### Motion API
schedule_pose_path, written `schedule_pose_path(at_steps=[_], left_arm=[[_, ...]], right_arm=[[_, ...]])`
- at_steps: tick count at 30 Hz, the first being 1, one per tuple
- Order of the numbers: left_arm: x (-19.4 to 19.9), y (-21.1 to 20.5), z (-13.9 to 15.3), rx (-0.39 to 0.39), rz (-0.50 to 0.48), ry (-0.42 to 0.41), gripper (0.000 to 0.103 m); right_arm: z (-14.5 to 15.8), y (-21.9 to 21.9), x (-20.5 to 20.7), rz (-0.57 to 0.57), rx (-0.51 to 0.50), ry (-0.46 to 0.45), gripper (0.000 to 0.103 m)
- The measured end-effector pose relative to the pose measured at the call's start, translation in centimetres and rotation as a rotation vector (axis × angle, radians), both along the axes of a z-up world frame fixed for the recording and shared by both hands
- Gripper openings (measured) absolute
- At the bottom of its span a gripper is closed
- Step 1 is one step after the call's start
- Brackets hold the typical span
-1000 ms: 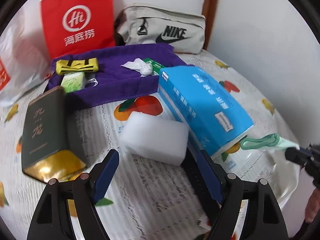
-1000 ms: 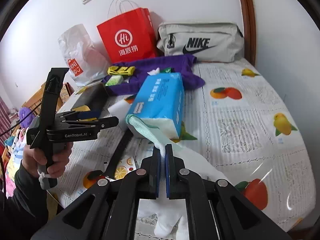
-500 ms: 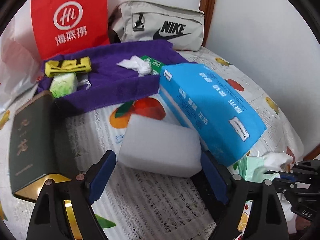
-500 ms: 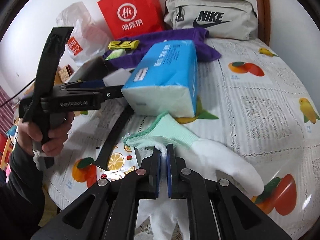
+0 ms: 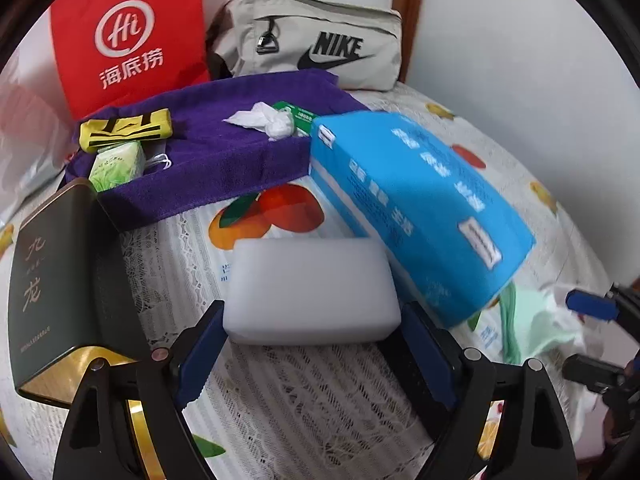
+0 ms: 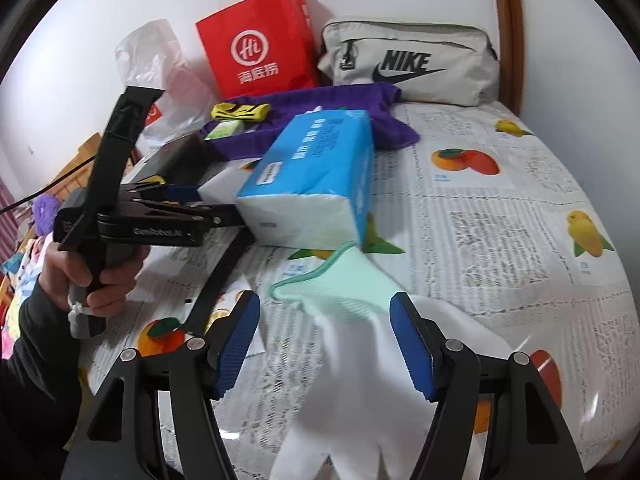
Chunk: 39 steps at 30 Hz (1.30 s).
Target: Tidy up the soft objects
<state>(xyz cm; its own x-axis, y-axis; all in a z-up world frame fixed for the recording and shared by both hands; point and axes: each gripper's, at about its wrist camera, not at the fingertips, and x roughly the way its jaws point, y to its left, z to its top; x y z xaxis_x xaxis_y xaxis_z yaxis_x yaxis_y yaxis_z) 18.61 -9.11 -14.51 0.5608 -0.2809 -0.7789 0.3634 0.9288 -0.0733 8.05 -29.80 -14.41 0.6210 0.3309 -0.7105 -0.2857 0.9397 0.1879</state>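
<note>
A white sponge block [image 5: 312, 288] lies on the fruit-print bedcover, its near end between the blue pads of my left gripper [image 5: 310, 320]. That gripper is open, its pads right at the sponge's sides, and the sponge is not squeezed. A blue tissue pack [image 5: 420, 208] leans beside the sponge. In front of the pack [image 6: 316, 176] a white glove with a mint cuff [image 6: 360, 344] lies flat. My right gripper [image 6: 324, 300] hangs over the glove with its jaws opening and its pads off the glove. The left gripper [image 6: 188, 196] is held in a hand at the left.
A purple towel [image 5: 224, 160] at the back carries a yellow band [image 5: 124, 130], a green packet [image 5: 116, 164] and crumpled tissue [image 5: 264, 118]. Behind it stand a red bag [image 5: 128, 36] and a grey Nike pouch [image 5: 320, 48]. A dark green box [image 5: 52, 276] lies left, a black strap [image 6: 220, 280] near the bed edge.
My right gripper lowered the glove to the bed, then opened and let it go. My left gripper came closer to the sponge, which now sits between its fingers.
</note>
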Motion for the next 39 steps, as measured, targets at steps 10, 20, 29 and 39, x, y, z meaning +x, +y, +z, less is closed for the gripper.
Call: schedule_pose_path(at_steps=[10,20,29,39], left_arm=[[-1.0,0.0,0.8,0.007,-0.013,-0.039,0.077],[-4.3,2.4,3.7,-0.07,0.035,-0.076,0.077],[-9.0,6.5,3.4,-0.047,0.145,-0.063,0.077],[-9.2,10.6,0.4,-0.02,0.298,0.02,0.077]], right_arm=[[-2.4,0.3,1.3,-0.044,-0.105,0.053,0.055],[-0.5,2.0,-0.4,0.024,-0.068,0.048,0.011],[0.4,4.7,-1.2,0.086,-0.046,0.046,0.01],[0.3,5.4,-0.2,0.069,-0.054,0.091,0.011]])
